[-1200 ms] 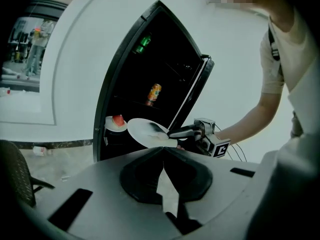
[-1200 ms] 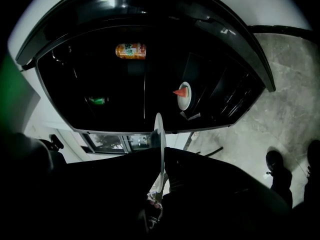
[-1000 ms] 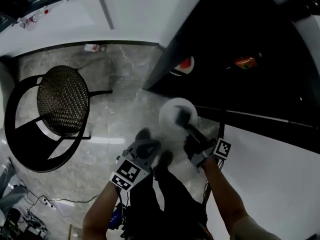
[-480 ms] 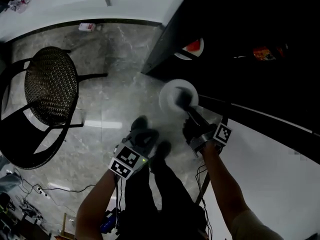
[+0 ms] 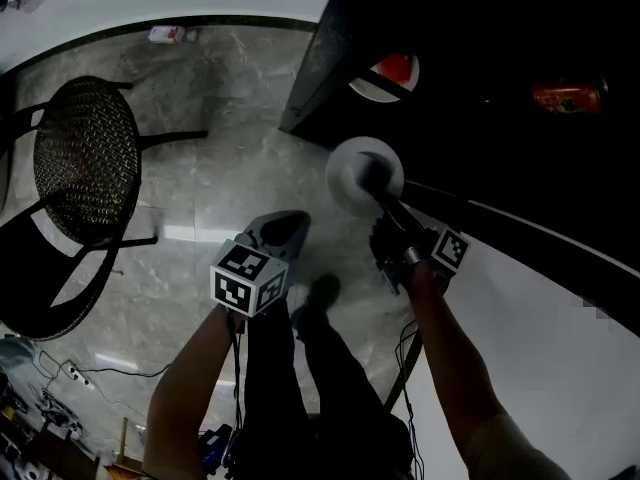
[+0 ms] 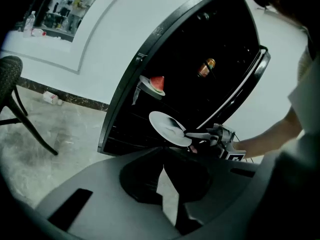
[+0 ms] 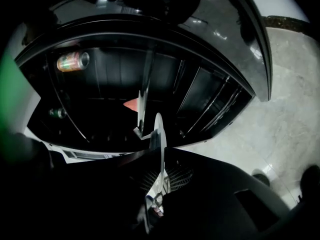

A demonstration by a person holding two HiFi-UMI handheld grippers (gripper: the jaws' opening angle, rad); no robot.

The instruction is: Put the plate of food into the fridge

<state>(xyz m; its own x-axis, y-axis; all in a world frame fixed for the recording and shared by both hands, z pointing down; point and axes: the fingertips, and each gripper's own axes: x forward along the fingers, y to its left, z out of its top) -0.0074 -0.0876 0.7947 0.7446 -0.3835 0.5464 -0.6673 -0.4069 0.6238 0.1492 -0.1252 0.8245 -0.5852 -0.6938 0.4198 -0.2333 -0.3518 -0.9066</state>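
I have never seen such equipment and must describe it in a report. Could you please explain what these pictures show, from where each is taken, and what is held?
There is no robot: a person holds a tool with tongs in each hand. One picture comes from a camera on the person's head, looking down at both arms. The other two come from cameras riding on the tools, each looking along its own tongs. The right tongs are shut on the rim of a white plate, before the open fridge; whether food lies on it I cannot tell. The left tongs are shut and empty. Inside the fridge are a plate with red food and a can. A woven chair stands on the stone floor at the left.
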